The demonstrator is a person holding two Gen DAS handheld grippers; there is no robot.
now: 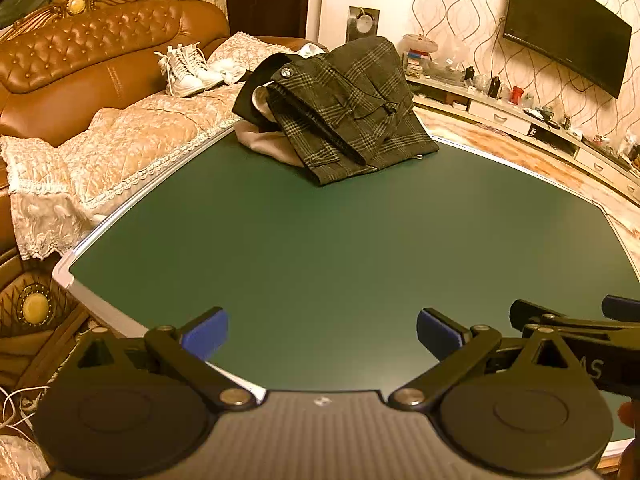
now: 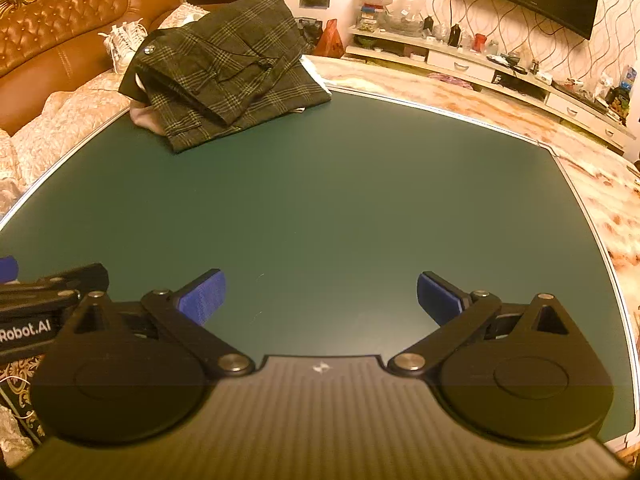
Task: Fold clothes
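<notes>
— What's under you?
— Green tabletop (image 2: pixel 320 184), bare beneath both my claws. My left gripper (image 1: pixel 322 338) hovers above the near edge, blue pads spread wide, gripping nothing. My right gripper (image 2: pixel 320 298) sits just beside it, equally wide, also empty.

— Where are the clothes?
— Well ahead, at the table's far edge and left of my right claw: dark plaid trousers (image 1: pixel 352 108), folded, lying on a beige garment (image 1: pixel 264 142). Beyond them, white sneakers (image 1: pixel 188 70) rest on a brown leather sofa (image 1: pixel 80 56).
</notes>
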